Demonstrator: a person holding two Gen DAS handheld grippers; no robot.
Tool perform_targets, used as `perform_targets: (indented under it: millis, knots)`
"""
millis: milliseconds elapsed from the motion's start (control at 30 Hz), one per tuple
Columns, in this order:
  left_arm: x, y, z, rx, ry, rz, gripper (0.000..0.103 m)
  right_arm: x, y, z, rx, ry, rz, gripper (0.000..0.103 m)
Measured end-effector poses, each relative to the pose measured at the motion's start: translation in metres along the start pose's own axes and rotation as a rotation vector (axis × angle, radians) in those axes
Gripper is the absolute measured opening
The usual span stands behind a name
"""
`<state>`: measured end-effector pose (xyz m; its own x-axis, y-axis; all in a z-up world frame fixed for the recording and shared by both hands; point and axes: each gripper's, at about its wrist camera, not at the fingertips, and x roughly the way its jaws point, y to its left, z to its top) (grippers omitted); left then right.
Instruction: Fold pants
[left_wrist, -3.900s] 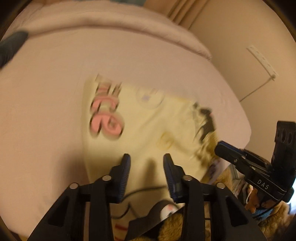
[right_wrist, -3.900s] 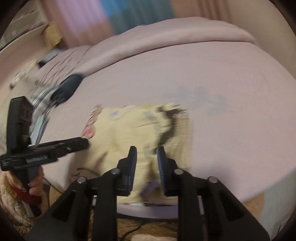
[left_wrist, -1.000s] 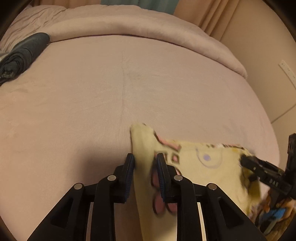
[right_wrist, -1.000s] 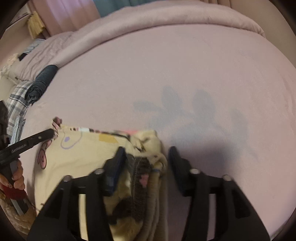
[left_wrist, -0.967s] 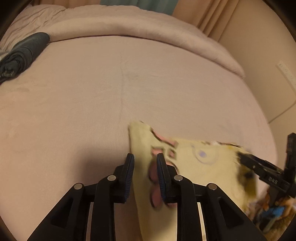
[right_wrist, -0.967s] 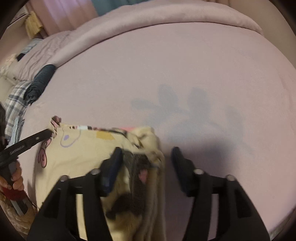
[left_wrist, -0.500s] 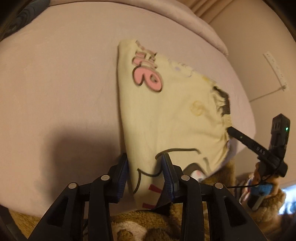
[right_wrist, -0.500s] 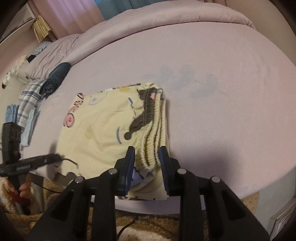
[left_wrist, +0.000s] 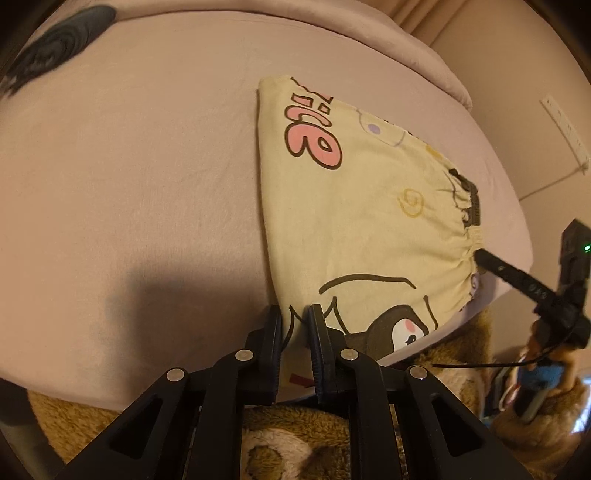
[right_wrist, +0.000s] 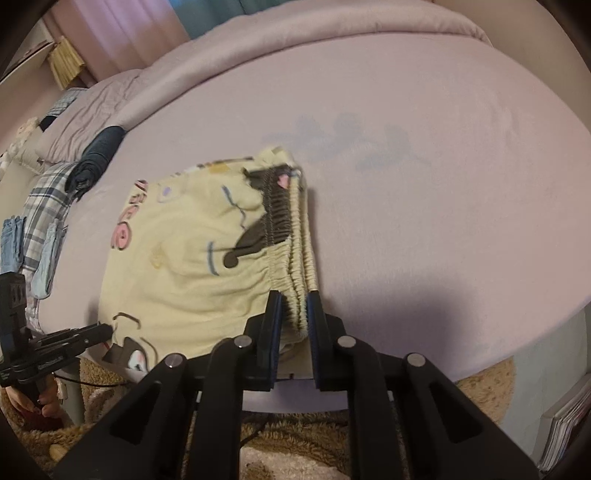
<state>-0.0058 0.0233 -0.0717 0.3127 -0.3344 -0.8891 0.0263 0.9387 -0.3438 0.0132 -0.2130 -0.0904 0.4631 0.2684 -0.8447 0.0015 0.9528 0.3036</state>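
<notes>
The pale yellow cartoon-print pants (left_wrist: 354, 206) lie folded flat on the pink bed (left_wrist: 129, 166), their near end hanging over the bed's front edge. My left gripper (left_wrist: 295, 317) is shut on the pants' left near edge. My right gripper (right_wrist: 293, 302) is shut on the stacked elastic waistband (right_wrist: 295, 236) at the pants' right near corner. The pants also show in the right wrist view (right_wrist: 184, 258). Each gripper shows in the other's view: the right one (left_wrist: 484, 256) at the waistband, the left one (right_wrist: 103, 330) at the fold edge.
A rolled dark garment (right_wrist: 96, 155) and plaid and blue folded clothes (right_wrist: 40, 221) lie at the bed's far left. A rolled duvet (right_wrist: 295, 40) runs along the back. A brown fluffy rug (left_wrist: 295, 443) lies below the bed edge. A wall (left_wrist: 535, 92) stands to the right.
Both grippers have pulled the pants back toward the bed's front edge. The near end of the pants now hangs further over the edge, and both grips hold.
</notes>
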Motion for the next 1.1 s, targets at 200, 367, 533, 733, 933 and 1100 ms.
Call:
perform_targets:
  millis: [200, 367, 533, 733, 933, 1100]
  knots:
    - [-0.002, -0.002, 0.003, -0.005, 0.001, 0.005, 0.016, -0.001, -0.005, 0.002, 0.001, 0.012, -0.062, 0.053]
    - [-0.004, -0.011, 0.002, 0.035, 0.0, 0.05, 0.016, -0.006, -0.012, 0.001, 0.016, 0.015, -0.047, 0.058]
    - [-0.012, -0.013, 0.008, 0.054, -0.001, 0.073, 0.024, -0.012, -0.011, 0.002, -0.013, 0.012, -0.073, 0.064]
    - [-0.03, -0.014, 0.026, 0.058, -0.081, 0.085, 0.047, -0.019, -0.006, 0.013, -0.023, -0.026, -0.093, 0.073]
    - [-0.029, -0.011, 0.053, 0.057, -0.143, 0.122, 0.048, -0.023, -0.005, 0.031, -0.037, -0.074, -0.093, 0.085]
    - [-0.014, 0.0, 0.072, 0.028, -0.134, 0.107, 0.048, -0.01, -0.006, 0.041, -0.003, -0.072, -0.009, 0.087]
